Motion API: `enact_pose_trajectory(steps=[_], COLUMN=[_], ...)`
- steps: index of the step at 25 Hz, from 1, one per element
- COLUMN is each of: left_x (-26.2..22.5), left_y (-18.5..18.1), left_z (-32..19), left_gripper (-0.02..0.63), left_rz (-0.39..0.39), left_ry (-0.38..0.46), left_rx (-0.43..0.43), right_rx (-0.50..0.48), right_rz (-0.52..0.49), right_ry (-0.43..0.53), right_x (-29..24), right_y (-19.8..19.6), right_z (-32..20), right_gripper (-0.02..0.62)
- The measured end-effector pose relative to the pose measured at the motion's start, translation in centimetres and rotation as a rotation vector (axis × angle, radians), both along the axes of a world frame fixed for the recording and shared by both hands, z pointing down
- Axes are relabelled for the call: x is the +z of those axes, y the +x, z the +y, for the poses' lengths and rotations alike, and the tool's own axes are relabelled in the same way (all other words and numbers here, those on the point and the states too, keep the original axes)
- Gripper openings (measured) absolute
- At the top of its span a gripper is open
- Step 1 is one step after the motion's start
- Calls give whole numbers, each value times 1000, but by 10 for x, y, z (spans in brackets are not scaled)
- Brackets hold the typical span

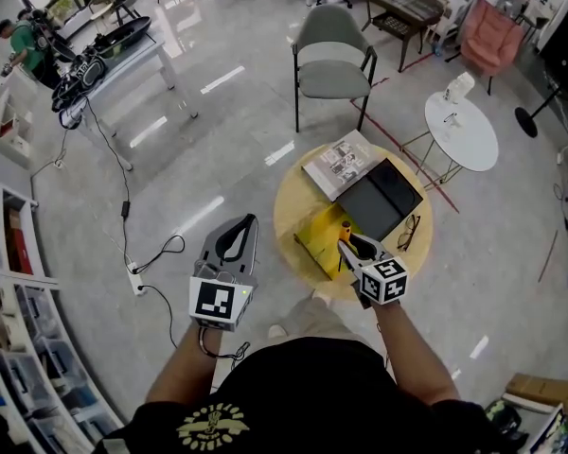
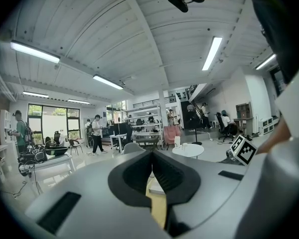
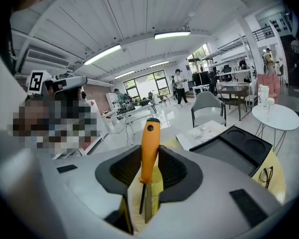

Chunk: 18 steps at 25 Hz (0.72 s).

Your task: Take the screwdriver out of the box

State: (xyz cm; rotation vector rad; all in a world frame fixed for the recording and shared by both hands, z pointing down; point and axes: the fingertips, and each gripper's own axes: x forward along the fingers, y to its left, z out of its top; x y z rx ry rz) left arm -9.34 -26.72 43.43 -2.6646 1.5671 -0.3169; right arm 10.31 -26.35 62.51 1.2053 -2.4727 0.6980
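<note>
An orange-handled screwdriver [image 3: 149,146] is clamped between the pads of my right gripper [image 3: 149,158]; its handle sticks out past the fingertips and its metal shaft runs back between the jaws. In the head view the right gripper [image 1: 349,245] holds the screwdriver [image 1: 345,227] above the yellow box [image 1: 315,241] on the round wooden table [image 1: 289,201]. The box's yellow [image 3: 156,182] also shows below the jaws. My left gripper [image 1: 238,232] hangs over the floor left of the table, its pads [image 2: 139,171] meeting with nothing between them.
On the table lie a black case [image 1: 380,200], a magazine [image 1: 340,162] and a pair of glasses [image 1: 408,232]. A grey chair [image 1: 333,60] and a small white table [image 1: 462,130] stand beyond. Cables [image 1: 151,253] trail over the floor at left.
</note>
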Motion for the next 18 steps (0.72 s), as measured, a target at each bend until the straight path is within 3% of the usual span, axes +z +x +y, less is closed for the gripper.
enact_pose_trajectory(steps=[7,18], left_x=[0,-7], left_y=[-5,-11], left_z=[6,11], left_gripper=[17,17], left_rz=[-10,-8], left_ry=[1,14], left_rx=[-2,3], right_rx=[1,-12], right_rz=[-74,-59], right_ry=[76,199], right_x=[-51,-117], right_y=[-6,-10], right_z=[4,12], right_gripper=[123,123])
